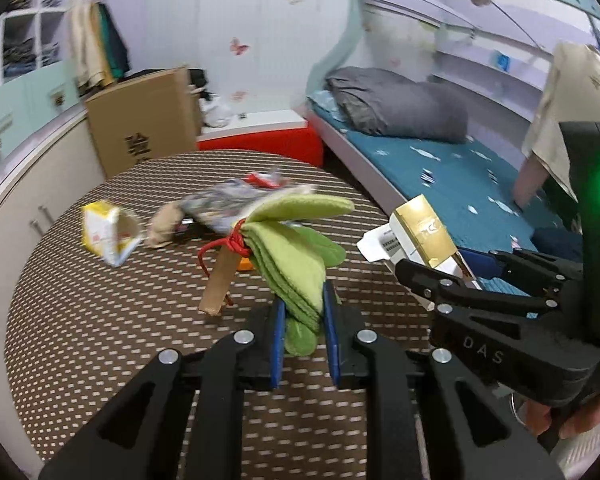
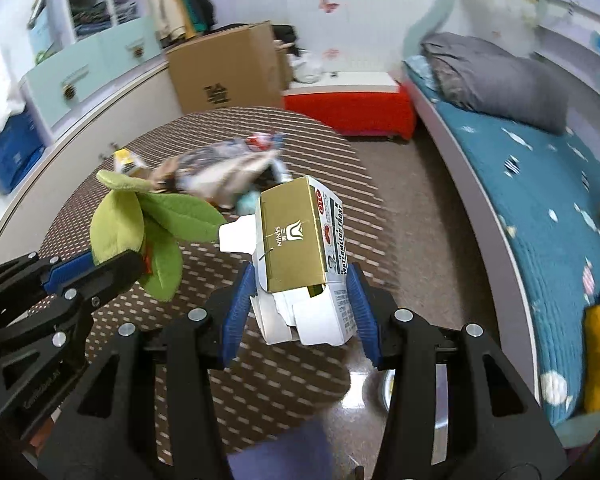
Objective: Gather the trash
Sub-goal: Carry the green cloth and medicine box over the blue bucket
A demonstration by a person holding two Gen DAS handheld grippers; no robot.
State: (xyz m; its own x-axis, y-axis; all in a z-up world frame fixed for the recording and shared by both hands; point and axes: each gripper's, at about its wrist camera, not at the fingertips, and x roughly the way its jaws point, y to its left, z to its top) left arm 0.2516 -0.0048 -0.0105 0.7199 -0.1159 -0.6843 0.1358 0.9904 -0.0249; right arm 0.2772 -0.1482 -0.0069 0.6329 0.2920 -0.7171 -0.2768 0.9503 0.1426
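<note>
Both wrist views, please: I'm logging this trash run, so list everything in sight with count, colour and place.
green felt leaf bundle: one, green with red cord, clamped in the left gripper
gold carton: one, gold and white, torn open, clamped in the right gripper
yellow carton: one, yellow and white, lying on the rug
wrapper pile: several, mixed colours, blurred, mid rug
rug: one, brown with pale dashes
cardboard box: one, brown, behind the rug
red bench: one, red with white top
bed: one, teal cover, grey bedding
left gripper: black, blue pads
right gripper: black, blue pads
</note>
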